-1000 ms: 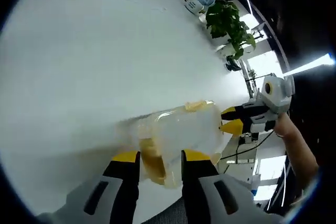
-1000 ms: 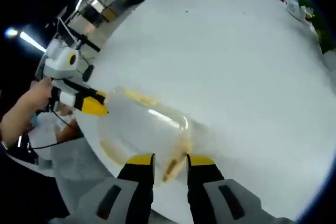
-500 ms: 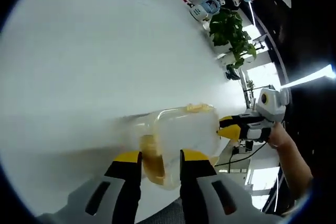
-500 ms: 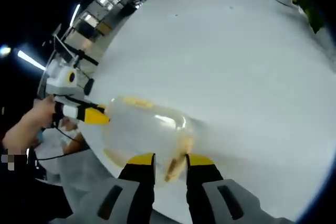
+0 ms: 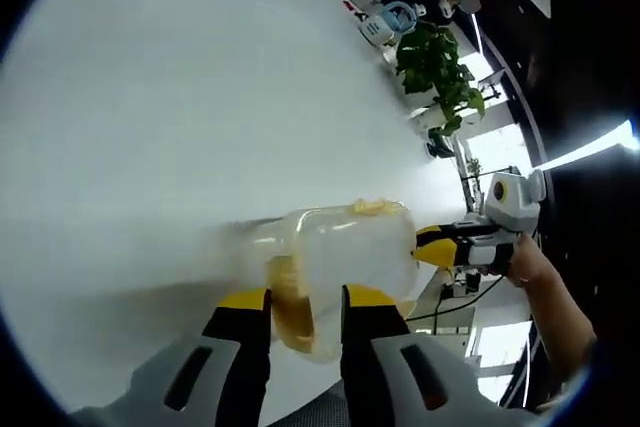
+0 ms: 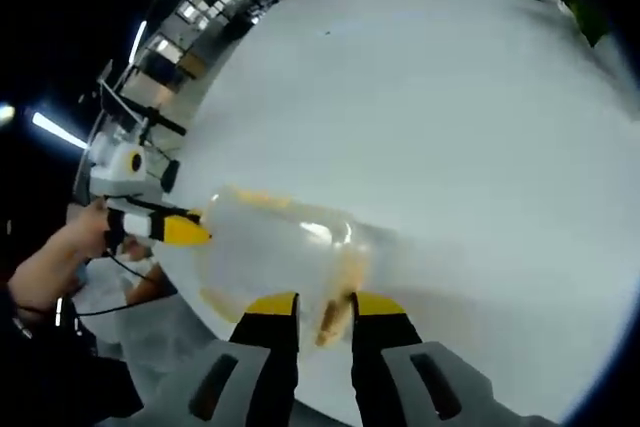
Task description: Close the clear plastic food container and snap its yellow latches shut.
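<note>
On the round white table [image 5: 150, 127] sits the clear plastic food container [image 5: 345, 257], lid down, close to the table's near edge. The left gripper [image 5: 303, 299] has its yellow-tipped jaws narrowed onto a yellow latch [image 5: 288, 302] at one end. At the container's opposite end, the right gripper [image 6: 311, 303] pinches the other yellow latch [image 6: 330, 319]. Beyond the container, a leafy green potted plant [image 5: 435, 62] stands at the table's far edge.

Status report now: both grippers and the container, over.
Left gripper and right gripper, fingers astride opposite ends of the clear container. Each near a yellow latch. White table; plant far off.
</note>
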{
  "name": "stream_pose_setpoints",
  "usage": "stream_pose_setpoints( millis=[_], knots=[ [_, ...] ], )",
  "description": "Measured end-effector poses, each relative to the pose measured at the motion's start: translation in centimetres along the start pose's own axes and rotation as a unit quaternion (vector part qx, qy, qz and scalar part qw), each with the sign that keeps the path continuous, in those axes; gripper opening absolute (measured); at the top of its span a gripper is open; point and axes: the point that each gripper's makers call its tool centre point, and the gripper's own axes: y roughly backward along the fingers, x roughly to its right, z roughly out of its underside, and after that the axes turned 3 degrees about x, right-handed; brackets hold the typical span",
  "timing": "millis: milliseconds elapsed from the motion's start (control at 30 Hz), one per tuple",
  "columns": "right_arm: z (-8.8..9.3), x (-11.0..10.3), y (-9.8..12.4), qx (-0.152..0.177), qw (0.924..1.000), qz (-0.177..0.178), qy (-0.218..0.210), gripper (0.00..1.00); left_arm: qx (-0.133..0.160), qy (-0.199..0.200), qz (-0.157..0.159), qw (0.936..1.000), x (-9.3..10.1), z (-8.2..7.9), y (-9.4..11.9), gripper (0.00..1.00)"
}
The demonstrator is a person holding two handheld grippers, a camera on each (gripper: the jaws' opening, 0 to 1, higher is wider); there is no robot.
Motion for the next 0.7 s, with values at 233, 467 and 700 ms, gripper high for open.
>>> stream_pose_setpoints(
  millis=[233,467,700],
  knots=[
    [-0.07,-0.05,-0.10,-0.010,0.9999,-0.005,0.010,0.15,0.004,-0.013,-0.008,0.9999,0.19,0.01,0.07,0.23],
    [-0.02,-0.01,-0.06,-0.001,0.9998,-0.013,-0.013,0.14,0.022,0.022,0.011,0.9995,0.37,-0.15,-0.40,0.24],
    [-0.19,-0.27,0.03,-0.015,0.9998,-0.003,-0.015,0.13,-0.001,0.017,-0.014,0.9998,0.42,-0.06,-0.56,0.24]
  ],
)
